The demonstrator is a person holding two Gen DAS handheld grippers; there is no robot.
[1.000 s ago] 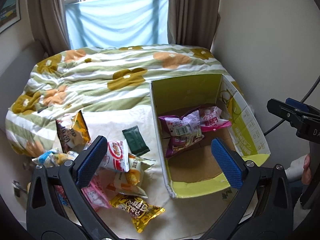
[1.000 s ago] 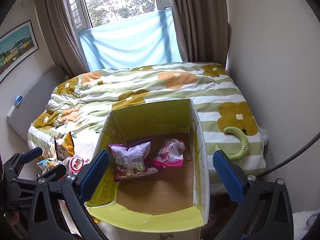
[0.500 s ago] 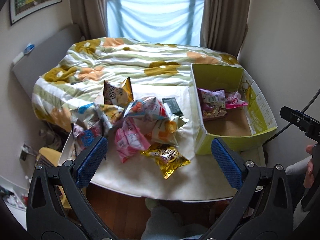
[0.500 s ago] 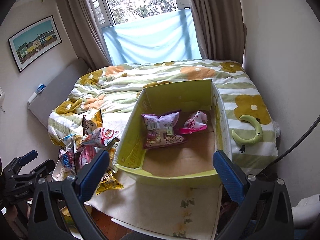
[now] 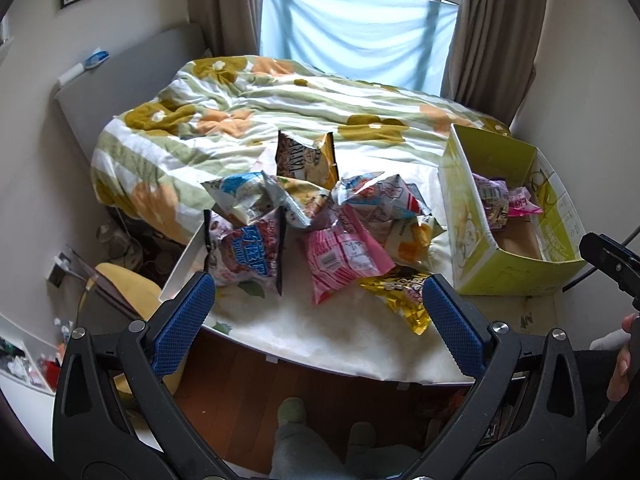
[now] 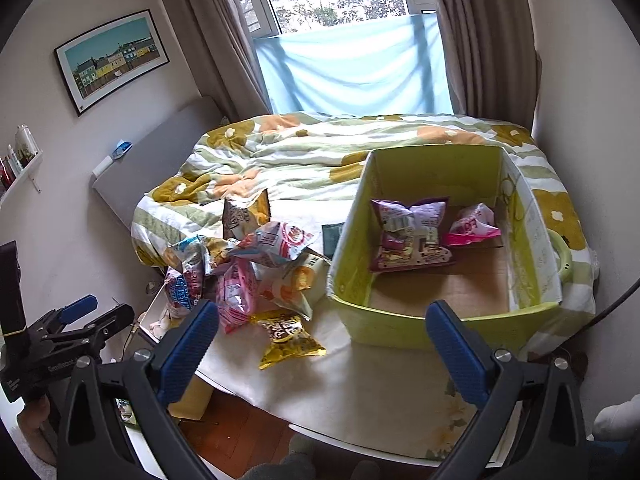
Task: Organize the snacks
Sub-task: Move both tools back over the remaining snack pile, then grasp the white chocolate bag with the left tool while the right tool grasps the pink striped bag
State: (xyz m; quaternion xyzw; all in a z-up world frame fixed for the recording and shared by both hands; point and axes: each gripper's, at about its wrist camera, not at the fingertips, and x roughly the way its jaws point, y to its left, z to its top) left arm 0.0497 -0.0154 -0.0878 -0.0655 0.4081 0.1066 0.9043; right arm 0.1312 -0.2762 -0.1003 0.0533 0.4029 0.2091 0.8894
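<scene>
**Both grippers drawn back and empty above a table of loose snack packets and a part-filled box**

Left gripper (image 5: 318, 316) and right gripper (image 6: 322, 338): each with jaws spread wide, nothing between the blue pads, held above the near edge of the white table (image 5: 320, 336). The unsorted snacks lie heaped on the table's left half; the yellow-green cardboard box (image 6: 420, 328) stands on its right half, open-topped, with a purple packet (image 6: 412, 236) and a small pink packet (image 6: 472, 226) on its floor.

Step in hand (judged): reaching for the next packet. The yellow packet (image 5: 404, 296) lies nearest and apart from the heap, so it looks the easiest first pick. A clean grasp would close the pads across a crimped seam or flat edge rather than the air-filled middle, which may slip or burst. Lifting straight up should avoid dragging the pink packet (image 5: 344, 256) beside it. The packet should clear the box wall before release.

Differences between views: the left wrist view shows the heap in detail, including the blue-and-red packet (image 5: 244, 252) at the table's left edge and the upright torn bag (image 5: 306, 160) behind. The right wrist view looks into the box and shows its free floor, a dark green sachet (image 6: 332, 238) just outside the box wall, and the left gripper's body from the side.
</scene>
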